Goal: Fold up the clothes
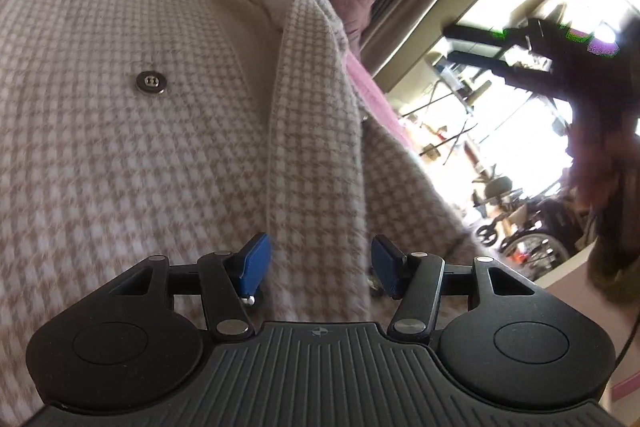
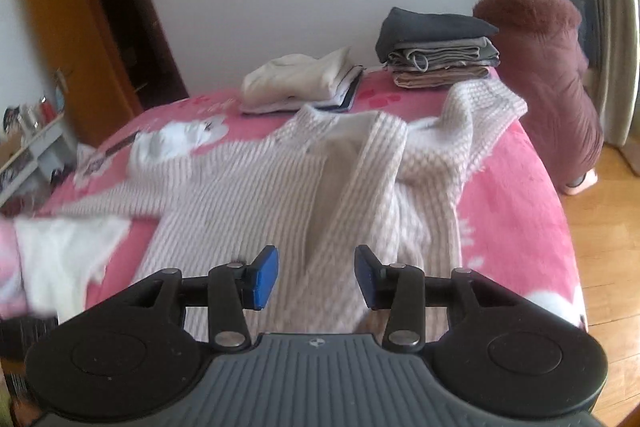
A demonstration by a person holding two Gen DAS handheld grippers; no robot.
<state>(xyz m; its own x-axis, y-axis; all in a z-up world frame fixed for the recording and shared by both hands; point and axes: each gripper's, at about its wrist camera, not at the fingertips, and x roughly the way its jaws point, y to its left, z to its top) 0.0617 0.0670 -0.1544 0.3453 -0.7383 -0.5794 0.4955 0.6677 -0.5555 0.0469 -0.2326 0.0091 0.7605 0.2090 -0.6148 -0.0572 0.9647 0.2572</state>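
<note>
A pink-and-white houndstooth coat [image 1: 120,147] lies spread on the pink bed cover [image 2: 520,219], with its front flap folded over and a metal button [image 1: 150,83] showing. My left gripper [image 1: 320,267] hovers close over the coat's front edge. It is open, and its blue pads stand either side of the flap without pressing it. My right gripper [image 2: 316,277] is higher, above the near end of the coat [image 2: 260,187], open with nothing between its pads. In the left wrist view the right gripper [image 1: 447,43] is a dark backlit shape at the upper right.
A folded grey and tan stack [image 2: 436,47] and a cream folded pile [image 2: 300,79] sit at the bed's far side. A fluffy maroon garment [image 2: 540,39] leans at the far right corner. A white garment [image 2: 60,251] lies at the near left. Wooden floor [image 2: 608,227] is to the right.
</note>
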